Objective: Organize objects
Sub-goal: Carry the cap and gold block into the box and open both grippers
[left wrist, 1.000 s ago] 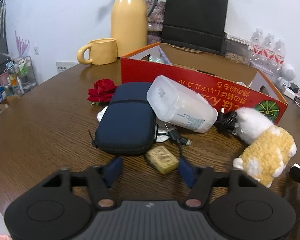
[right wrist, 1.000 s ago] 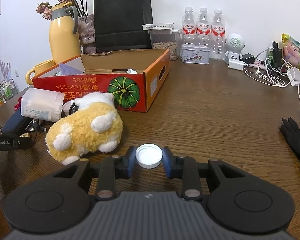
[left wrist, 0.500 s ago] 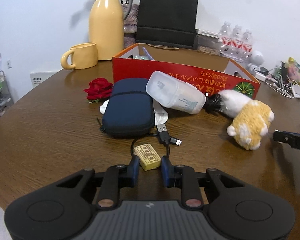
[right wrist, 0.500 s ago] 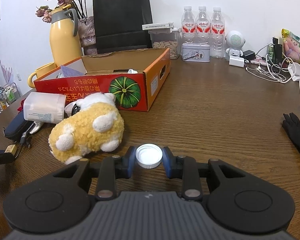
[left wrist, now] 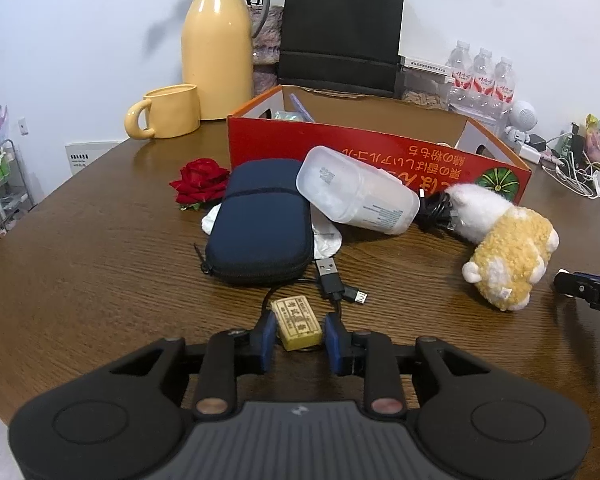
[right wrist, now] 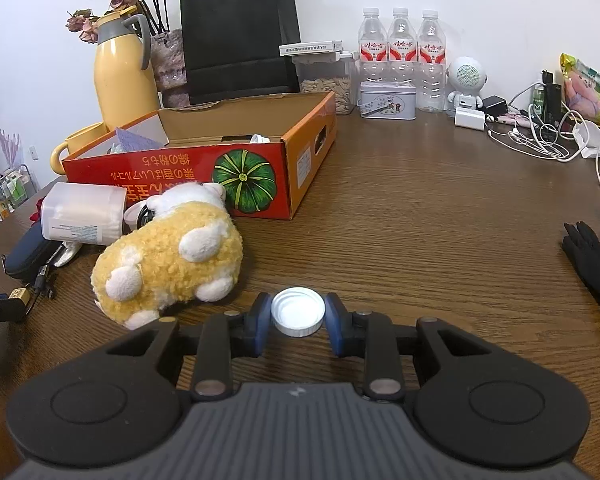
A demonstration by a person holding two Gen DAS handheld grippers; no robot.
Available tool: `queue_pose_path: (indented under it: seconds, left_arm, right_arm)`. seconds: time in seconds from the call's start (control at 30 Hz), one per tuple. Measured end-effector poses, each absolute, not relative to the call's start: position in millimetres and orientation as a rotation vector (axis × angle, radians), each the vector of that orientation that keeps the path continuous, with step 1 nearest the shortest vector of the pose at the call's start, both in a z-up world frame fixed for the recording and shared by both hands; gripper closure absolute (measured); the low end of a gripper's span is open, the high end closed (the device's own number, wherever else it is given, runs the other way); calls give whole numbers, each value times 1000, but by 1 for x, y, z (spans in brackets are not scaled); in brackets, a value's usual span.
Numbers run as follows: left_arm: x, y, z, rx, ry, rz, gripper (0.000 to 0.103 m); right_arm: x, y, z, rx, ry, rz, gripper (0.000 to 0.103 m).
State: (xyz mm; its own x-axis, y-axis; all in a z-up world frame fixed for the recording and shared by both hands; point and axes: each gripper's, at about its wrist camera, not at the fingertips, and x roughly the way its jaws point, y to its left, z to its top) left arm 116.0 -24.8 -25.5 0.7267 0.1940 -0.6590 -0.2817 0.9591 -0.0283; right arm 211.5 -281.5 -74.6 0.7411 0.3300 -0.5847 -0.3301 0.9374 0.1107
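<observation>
The counter (left wrist: 80, 264) is dark wood with a visible grain and a slight sheen. The plush (right wrist: 168, 256) at centre left looks fleecy and matt. The cap (right wrist: 298, 311) is smooth white plastic (ribbed at its rim). The box (right wrist: 204, 172) is printed cardboard, glossy red outside, plain brown inside. The pouch (left wrist: 260, 224) is navy woven cloth. The thermos (left wrist: 216, 48), upper centre, shines like enamel.
</observation>
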Motion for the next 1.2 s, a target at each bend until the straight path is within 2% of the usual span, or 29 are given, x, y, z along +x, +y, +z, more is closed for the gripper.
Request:
queue_pose_path:
  seconds: [0.3,0.7,1.2]
  left_arm:
    - [107,-18,-20,-149,694,229,81]
    - [102,-3,8,-135,586,159,81]
    - [158,26,49,-117,434,38,81]
  right_arm:
    - [210,-282,-75,5,636,349,74]
    - [190,-263,-54,11,491,349,74]
    - [210,-195,-7,-20,400,352,74]
